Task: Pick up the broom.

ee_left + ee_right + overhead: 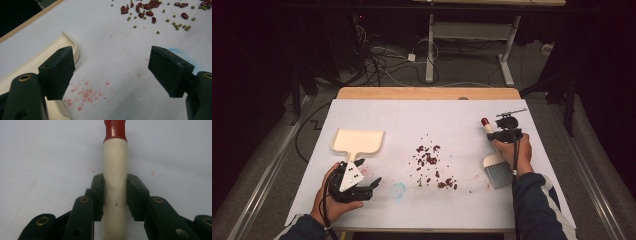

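Beans (428, 161) mid-table could scatter if the right gripper (115, 195), jaws pinching the brush handle (115, 175), sweeps before the spread-jawed left gripper (111, 72) grips the dustpan (357, 140).

We find the white sheet (452, 120) open along its far half, from the far edge down to the dustpan (358, 141) on the left and the brush (495, 161) on the right. Between these two, the beans (429, 162) lie scattered across the middle; passage there means crossing them or keeping above. The left gripper (369, 176) stands with jaws wide apart, one jaw just beside the dustpan's rim, bare sheet between the jaws. The right gripper (115, 195) is clamped on the brush handle, blocking that side. We judge the near strip clear, though the forearms partly hide it.
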Motion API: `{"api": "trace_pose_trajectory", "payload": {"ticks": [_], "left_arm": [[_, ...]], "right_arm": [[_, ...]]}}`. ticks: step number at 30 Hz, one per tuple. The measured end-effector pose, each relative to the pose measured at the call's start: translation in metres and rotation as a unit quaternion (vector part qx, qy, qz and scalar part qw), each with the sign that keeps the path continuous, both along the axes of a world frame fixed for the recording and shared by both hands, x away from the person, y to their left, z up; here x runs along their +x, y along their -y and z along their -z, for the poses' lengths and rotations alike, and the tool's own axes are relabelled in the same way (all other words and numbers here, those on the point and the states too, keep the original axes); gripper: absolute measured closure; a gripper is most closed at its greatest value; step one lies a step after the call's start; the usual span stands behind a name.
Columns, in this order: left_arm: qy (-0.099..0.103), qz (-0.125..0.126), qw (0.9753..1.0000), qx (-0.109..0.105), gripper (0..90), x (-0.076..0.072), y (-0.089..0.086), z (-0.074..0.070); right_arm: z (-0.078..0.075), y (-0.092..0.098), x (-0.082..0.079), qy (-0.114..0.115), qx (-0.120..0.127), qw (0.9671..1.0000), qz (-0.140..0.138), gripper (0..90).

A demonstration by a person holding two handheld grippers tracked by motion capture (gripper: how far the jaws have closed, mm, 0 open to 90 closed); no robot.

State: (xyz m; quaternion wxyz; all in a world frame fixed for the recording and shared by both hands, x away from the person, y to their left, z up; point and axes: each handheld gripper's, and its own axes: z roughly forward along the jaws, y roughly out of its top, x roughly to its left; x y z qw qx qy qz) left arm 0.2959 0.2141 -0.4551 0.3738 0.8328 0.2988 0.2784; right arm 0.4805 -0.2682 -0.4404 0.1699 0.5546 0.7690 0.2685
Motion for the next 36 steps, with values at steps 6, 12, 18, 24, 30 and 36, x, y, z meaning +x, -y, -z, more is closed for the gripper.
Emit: {"api": "trace_pose_trajectory", "payload": {"ticks": [6,12,18,24,30,36], "left_arm": [[0.0,-0.002,1.0,-0.001,20.8,-0.001,0.001,0.0],[-0.003,-0.008,0.9999,-0.006,21.6,-0.001,0.001,-0.001],[-0.002,-0.006,0.9995,-0.031,22.5,0.001,0.008,-0.011],[-0.017,0.052,0.9967,-0.059,23.0,-0.003,0.042,-0.025],[-0.016,0.108,0.9915,-0.071,22.8,-0.005,0.087,-0.041],[-0.038,0.168,0.9772,-0.123,23.4,0.003,0.153,-0.06]], "right_arm": [[-0.024,0.015,-0.025,0.075,0.053,0.9957,-0.007,70.0],[-0.042,0.027,-0.052,0.14,0.086,0.9862,-0.02,70.0],[-0.057,0.027,-0.077,0.199,0.097,0.9745,-0.035,70.0],[-0.076,0.016,-0.092,0.241,0.109,0.9626,-0.06,70.1],[-0.086,-0.006,-0.104,0.267,0.117,0.9537,-0.076,70.0],[-0.089,-0.046,-0.123,0.294,0.116,0.9437,-0.097,70.0]]}}
